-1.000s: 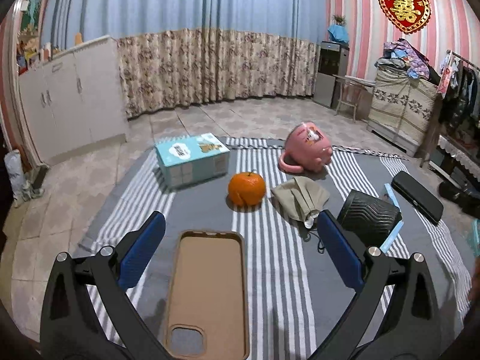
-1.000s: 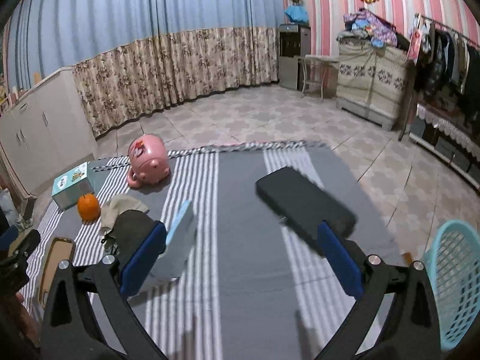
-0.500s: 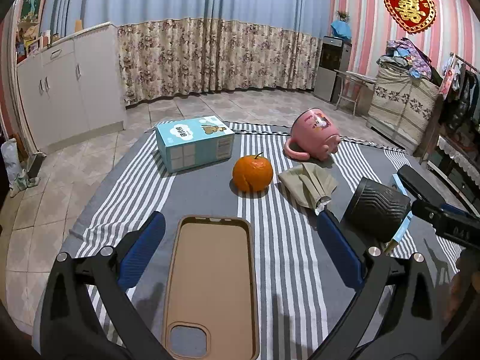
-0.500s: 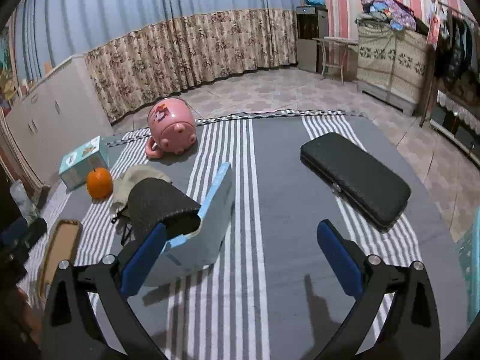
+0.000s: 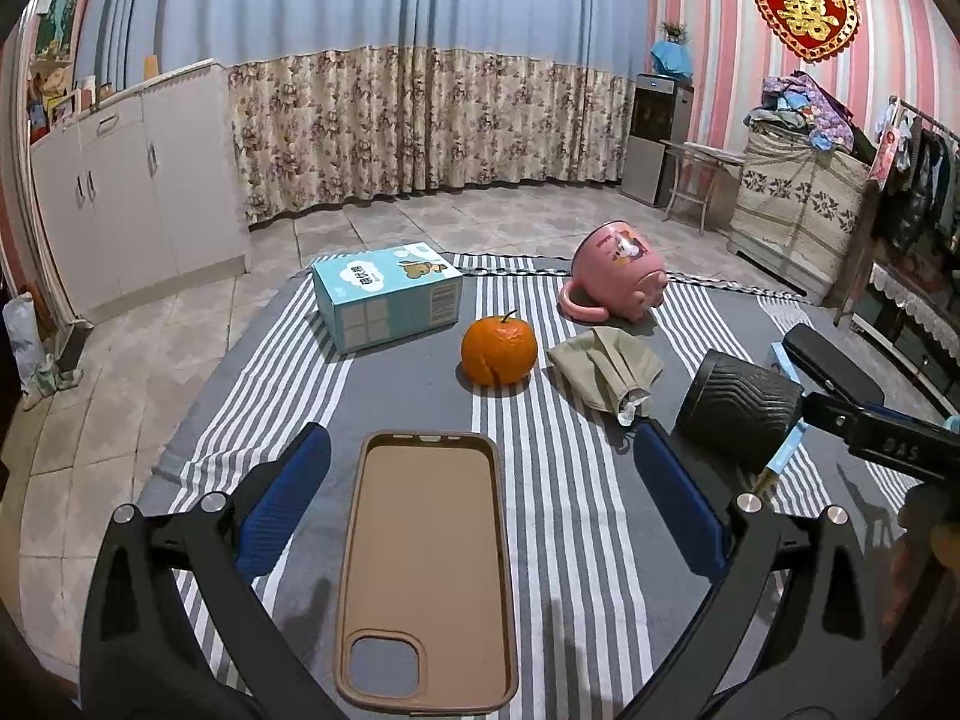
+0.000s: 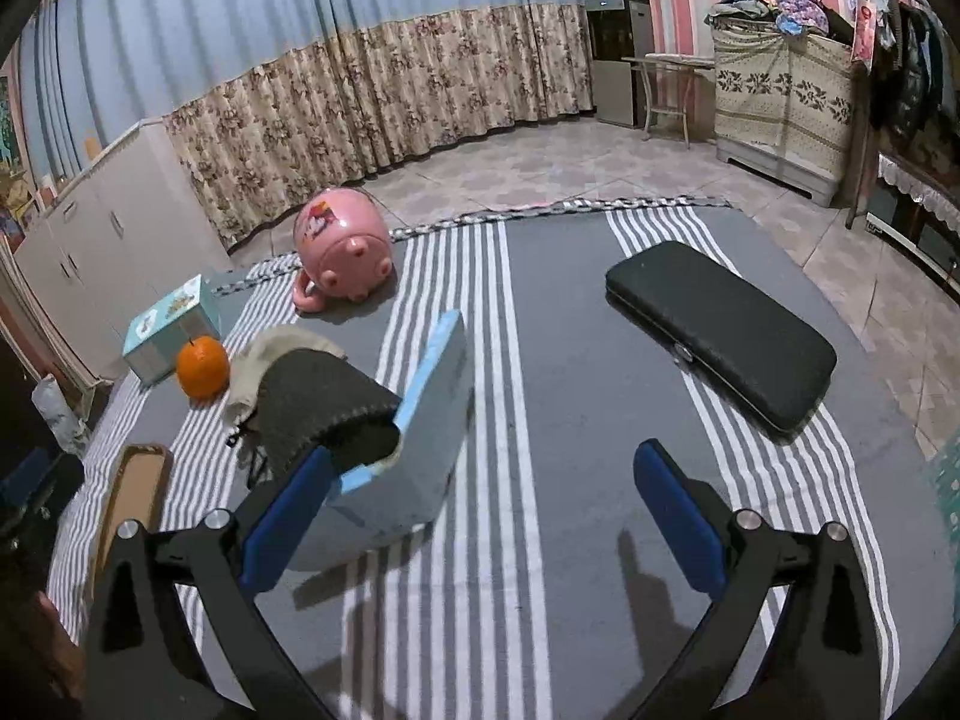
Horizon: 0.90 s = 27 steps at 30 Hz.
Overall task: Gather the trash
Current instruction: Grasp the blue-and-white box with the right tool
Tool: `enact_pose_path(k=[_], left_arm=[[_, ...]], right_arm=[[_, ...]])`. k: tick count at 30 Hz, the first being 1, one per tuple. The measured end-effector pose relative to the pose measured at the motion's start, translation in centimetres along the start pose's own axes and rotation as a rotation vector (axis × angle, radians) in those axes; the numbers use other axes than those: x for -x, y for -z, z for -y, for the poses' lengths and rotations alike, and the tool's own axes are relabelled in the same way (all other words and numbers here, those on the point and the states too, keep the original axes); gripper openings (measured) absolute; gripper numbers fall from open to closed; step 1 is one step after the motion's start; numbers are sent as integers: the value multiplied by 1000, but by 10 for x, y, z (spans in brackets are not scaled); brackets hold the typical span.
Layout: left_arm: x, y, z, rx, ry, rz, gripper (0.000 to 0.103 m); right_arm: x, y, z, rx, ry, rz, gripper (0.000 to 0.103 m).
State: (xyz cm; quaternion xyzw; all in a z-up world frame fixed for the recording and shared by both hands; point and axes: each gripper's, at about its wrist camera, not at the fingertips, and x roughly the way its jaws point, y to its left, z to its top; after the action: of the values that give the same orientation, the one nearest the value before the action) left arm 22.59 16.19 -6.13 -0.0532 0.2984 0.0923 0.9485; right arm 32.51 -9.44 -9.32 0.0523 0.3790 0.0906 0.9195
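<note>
On the wall hangs a red heart ornament (image 5: 807,11) with the golden double-happiness sign 囍. The light blue tissue box (image 5: 387,296), near the mat's far left corner, carries Chinese characters too small to read.

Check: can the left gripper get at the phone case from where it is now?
Probably yes. The left gripper is open, its fingers on either side of the phone case, which lies flat on the striped cloth with nothing between them.
</note>
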Motion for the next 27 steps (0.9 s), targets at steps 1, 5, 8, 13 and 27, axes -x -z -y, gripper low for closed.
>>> enact_pose_path(k=[1, 5, 8, 13, 27], left_arm=[[1, 0, 0, 1, 2, -1, 98], [4, 0, 2, -21, -6, 3, 98], [8, 1, 1, -29, -10, 12, 98], [9, 1, 0, -20, -3, 7, 98], [13, -4, 12, -42, 8, 16, 98]], right_arm=[[-2, -1, -3, 10, 3, -7, 98], [-4, 4, -9, 49, -6, -39, 95], [3, 7, -2, 53, -3, -48, 95], [10, 13, 19, 82, 129, -58, 95], [5, 17, 17, 70, 130, -65, 95]])
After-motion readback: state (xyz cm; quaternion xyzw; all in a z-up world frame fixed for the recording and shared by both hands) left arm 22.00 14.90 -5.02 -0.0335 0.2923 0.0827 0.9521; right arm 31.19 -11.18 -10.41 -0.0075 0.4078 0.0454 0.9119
